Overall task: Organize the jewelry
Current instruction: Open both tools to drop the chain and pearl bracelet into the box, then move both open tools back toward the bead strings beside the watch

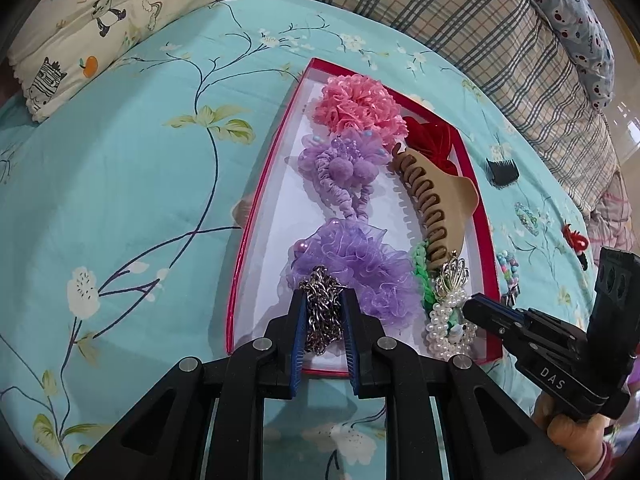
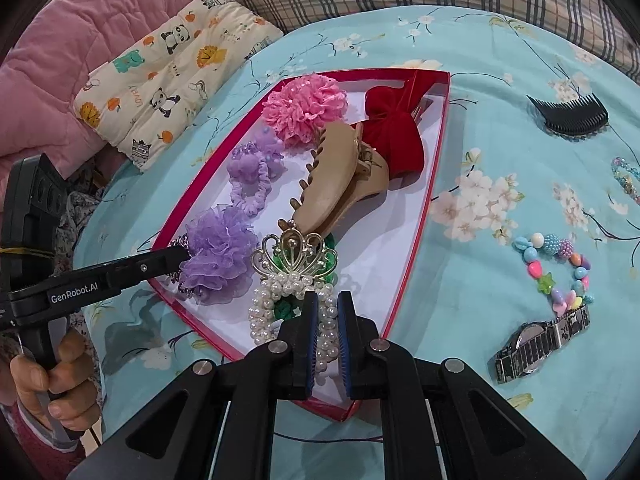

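Observation:
A red-rimmed tray (image 1: 249,220) (image 2: 426,208) with a white floor lies on the bed. It holds a pink scrunchie (image 1: 356,104), two purple scrunchies (image 1: 352,260), a tan claw clip (image 1: 436,196), a red velvet bow (image 2: 394,132) and a gold tiara comb (image 2: 296,252). My left gripper (image 1: 324,294) (image 2: 184,256) is shut on a bunched silver chain (image 1: 322,316), low over the tray's near left part beside the frilly purple scrunchie. My right gripper (image 2: 328,298) (image 1: 468,306) is shut on a white pearl bracelet (image 2: 326,332) at the tray's near right corner.
On the teal floral sheet right of the tray lie a black comb (image 2: 572,116), a coloured bead bracelet (image 2: 560,272), a metal watch (image 2: 536,344) and a small blue bead piece (image 2: 626,178). A cartoon-print pillow (image 2: 168,76), a plaid cover and a pink quilt lie at the back.

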Tool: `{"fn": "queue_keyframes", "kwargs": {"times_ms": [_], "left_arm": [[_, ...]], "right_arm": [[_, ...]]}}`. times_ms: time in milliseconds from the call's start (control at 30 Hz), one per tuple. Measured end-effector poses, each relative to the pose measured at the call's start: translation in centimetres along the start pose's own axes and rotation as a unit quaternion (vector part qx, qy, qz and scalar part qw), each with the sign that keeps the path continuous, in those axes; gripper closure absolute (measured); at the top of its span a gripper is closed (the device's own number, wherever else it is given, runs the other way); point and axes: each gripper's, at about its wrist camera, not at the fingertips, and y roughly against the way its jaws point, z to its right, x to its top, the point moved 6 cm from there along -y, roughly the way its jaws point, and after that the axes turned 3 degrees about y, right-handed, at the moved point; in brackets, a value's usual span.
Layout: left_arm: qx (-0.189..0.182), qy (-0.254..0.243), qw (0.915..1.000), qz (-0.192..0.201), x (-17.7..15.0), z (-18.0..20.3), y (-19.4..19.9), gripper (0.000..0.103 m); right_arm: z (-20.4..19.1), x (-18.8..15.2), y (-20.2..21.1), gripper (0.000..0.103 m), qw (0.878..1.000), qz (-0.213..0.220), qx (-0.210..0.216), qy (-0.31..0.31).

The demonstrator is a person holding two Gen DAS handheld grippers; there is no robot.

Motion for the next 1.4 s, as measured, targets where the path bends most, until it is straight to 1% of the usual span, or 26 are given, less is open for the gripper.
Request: {"fn": "queue_keyframes", "kwargs": {"times_ms": [67, 100, 267, 400, 433, 467, 600, 633, 700, 733, 767, 833, 967, 1200, 1400], "left_arm": [[0.0, 0.001, 1.0, -0.001, -0.1, 0.0, 0.0, 0.087], [0.0, 0.001, 1.0, -0.001, -0.2, 0.0, 0.1, 0.086], [0.008, 0.004, 1.0, 0.003, -0.3, -0.2, 0.4, 0.077], [0.009, 0.002, 0.9999, 0.005, -0.3, -0.1, 0.7, 0.077], [0.01, 0.001, 0.9999, 0.005, -0.3, 0.0, 0.8, 0.077], [0.01, -0.001, 0.9999, 0.005, -0.3, 0.0, 0.8, 0.077], [0.01, -0.004, 0.9999, 0.005, -0.4, 0.3, 0.9, 0.077], [0.01, -0.004, 0.9999, 0.005, -0.4, 0.3, 1.0, 0.075], [0.008, -0.003, 0.9999, 0.007, -0.3, 0.3, 1.2, 0.069], [0.008, -0.002, 0.9999, 0.009, -0.3, 0.3, 1.4, 0.063], [0.008, -0.002, 0.9999, 0.011, -0.3, 0.3, 1.5, 0.058], [0.006, -0.003, 0.9999, 0.015, -0.3, 0.5, 1.9, 0.055], [0.003, -0.015, 0.9997, 0.02, -0.4, 1.4, 2.7, 0.051], [-0.007, -0.04, 0.9989, 0.024, -1.0, 4.1, 3.6, 0.046], [-0.015, -0.067, 0.9974, 0.02, -1.5, 6.5, 3.9, 0.044]], "right_arm": [[0.0, 0.0, 0.0, 0.09, 1.0, -0.001, 0.003, -0.002], [0.0, 0.0, 0.0, 0.09, 1.0, -0.001, 0.005, -0.003], [-0.1, 0.1, 0.0, 0.087, 1.0, -0.001, 0.008, -0.008], [-0.1, 0.2, 0.7, 0.081, 1.0, 0.006, 0.013, -0.012], [-0.1, 0.2, 0.9, 0.075, 1.0, 0.009, 0.013, -0.012], [0.0, 0.3, 1.2, 0.072, 1.0, 0.012, 0.012, -0.013], [0.4, 0.4, 2.5, 0.072, 0.999, 0.026, 0.014, -0.022], [0.6, 0.4, 3.0, 0.072, 0.999, 0.03, 0.014, -0.025], [1.2, 0.4, 3.9, 0.072, 0.999, 0.037, 0.012, -0.029], [1.5, 0.3, 4.2, 0.072, 0.999, 0.04, 0.01, -0.032], [2.0, 0.2, 4.8, 0.071, 0.998, 0.045, 0.006, -0.037], [2.9, 0.0, 5.7, 0.067, 0.998, 0.051, 0.001, -0.046], [5.6, -0.9, 7.8, 0.067, 0.996, 0.064, -0.02, -0.064], [10.3, -3.1, 10.2, 0.064, 0.99, 0.07, -0.057, -0.109], [13.2, -5.1, 11.9, 0.063, 0.985, 0.073, -0.077, -0.135]]}}
